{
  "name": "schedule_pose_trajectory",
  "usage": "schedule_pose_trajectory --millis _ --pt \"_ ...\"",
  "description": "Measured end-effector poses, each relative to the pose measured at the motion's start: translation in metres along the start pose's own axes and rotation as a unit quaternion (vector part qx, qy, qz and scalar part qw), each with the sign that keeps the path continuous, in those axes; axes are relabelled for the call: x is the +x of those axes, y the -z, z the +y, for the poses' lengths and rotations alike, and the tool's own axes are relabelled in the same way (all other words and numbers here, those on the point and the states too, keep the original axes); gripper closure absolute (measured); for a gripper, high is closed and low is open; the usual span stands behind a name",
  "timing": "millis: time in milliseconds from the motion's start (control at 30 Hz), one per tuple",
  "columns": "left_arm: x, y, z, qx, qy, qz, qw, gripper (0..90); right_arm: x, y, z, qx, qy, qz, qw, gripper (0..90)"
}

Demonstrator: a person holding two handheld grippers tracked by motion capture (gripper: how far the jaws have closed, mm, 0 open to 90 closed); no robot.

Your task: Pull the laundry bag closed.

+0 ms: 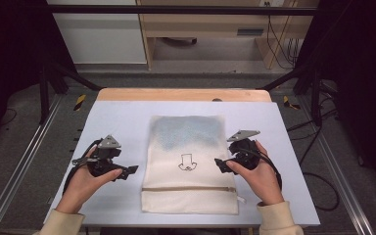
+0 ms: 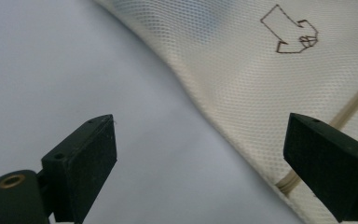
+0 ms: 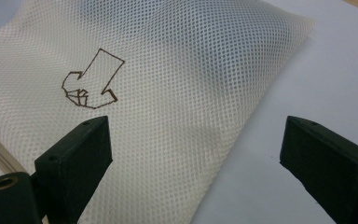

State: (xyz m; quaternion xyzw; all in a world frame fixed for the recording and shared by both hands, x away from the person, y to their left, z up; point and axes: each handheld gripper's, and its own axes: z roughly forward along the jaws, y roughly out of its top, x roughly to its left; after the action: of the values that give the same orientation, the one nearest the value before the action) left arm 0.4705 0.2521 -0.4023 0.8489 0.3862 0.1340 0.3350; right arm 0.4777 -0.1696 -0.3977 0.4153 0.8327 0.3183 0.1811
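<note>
Cream mesh laundry bag (image 1: pixel 188 161) lies flat on the pale grey table top (image 1: pixel 122 122), at centre of the high view, long axis running up-frame. Zipper (image 1: pixel 191 189) crosses the bag near its lower end; a small brown embroidered outline (image 1: pixel 188 162) sits about mid-bag; the upper part of the bag shows a bluish-grey tint through the mesh. Left gripper (image 1: pixel 129 171) sits at lower left of centre in the high view, held in the person's left hand (image 1: pixel 85 181), tips pointing toward the bag's left edge and just beside it, not touching. Right gripper (image 1: pixel 219 164) sits at the bag's right edge, held in the right hand (image 1: pixel 259 178); from above I cannot tell whether its tips touch the fabric. Left gripper view: jaws spread wide, nothing between the pads, bag edge running diagonally from top centre to lower right, table surface under the gap. Right gripper view: jaws likewise spread wide and empty, bag filling the upper left, its corner at upper right, bare table at lower right.
</note>
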Motion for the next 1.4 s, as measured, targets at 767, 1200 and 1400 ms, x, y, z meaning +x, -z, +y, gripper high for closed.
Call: schedule_pose_trajectory --millis 767,1200,1400 --pt "0.033 0.015 -0.027 0.030 0.024 0.034 0.9987 9.0 -0.043 0.025 -0.033 0.002 -0.062 -0.051 0.9968 9.1" --pt "0.048 0.019 -0.041 0.033 0.039 0.061 0.9968 8.3 -0.061 0.029 -0.061 0.009 -0.094 -0.060 0.9938 7.8" --pt "0.051 0.014 -0.052 0.053 0.037 0.067 0.9957 8.2 -0.066 0.031 -0.075 0.019 -0.104 -0.065 0.9923 7.8"
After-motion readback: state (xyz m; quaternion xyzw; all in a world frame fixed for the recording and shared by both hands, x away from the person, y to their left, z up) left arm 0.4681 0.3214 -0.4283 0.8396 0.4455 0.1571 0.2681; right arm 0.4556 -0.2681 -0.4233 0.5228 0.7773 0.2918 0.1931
